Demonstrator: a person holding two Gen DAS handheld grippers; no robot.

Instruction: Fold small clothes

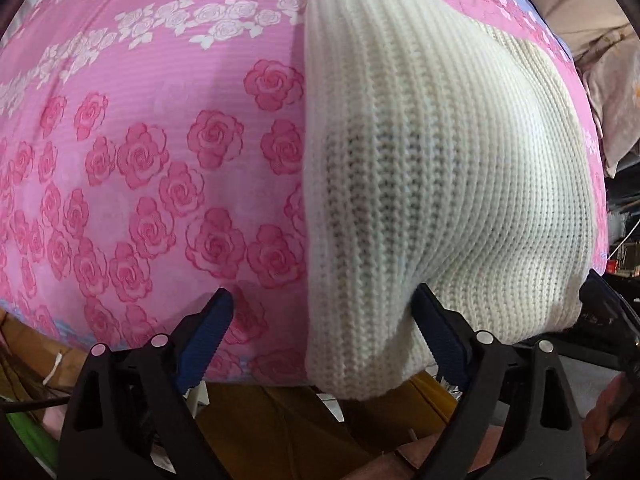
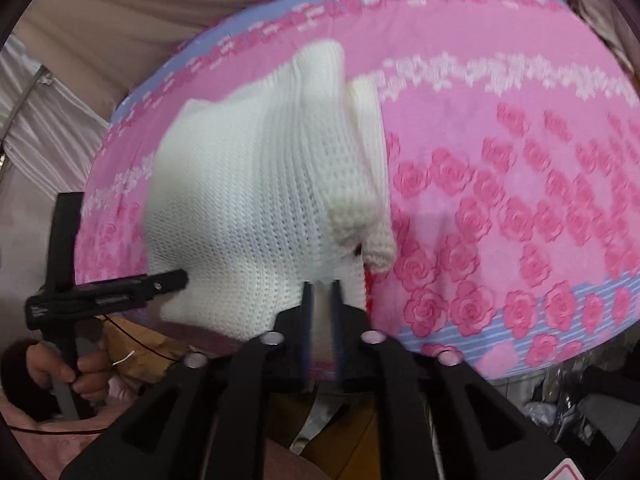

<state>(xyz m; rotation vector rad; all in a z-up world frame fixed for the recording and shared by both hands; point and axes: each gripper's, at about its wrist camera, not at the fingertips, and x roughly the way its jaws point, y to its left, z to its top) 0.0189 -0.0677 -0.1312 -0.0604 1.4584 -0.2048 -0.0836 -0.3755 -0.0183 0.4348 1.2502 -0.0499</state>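
Observation:
A cream ribbed knit sweater (image 1: 440, 160) lies folded on a pink rose-print bedsheet (image 1: 140, 180), and its near end droops over the bed's edge. My left gripper (image 1: 320, 310) is open wide. The sweater's left edge hangs between the blue pads, and the right pad (image 1: 430, 320) sits against the knit. In the right wrist view the sweater (image 2: 248, 208) shows a rolled cuff or collar (image 2: 360, 224) at its right side. My right gripper (image 2: 323, 300) is blurred at the sweater's near hem, with its fingers a narrow gap apart. Whether they press the cloth is unclear.
A hand (image 2: 80, 368) holds the left gripper's handle at the bed's left corner, and one finger (image 2: 160, 282) reaches onto the sweater. Beige cloth (image 2: 140, 20) lies beyond the bed. Yellow-brown fabric (image 1: 280, 432) and clutter sit below the near edge.

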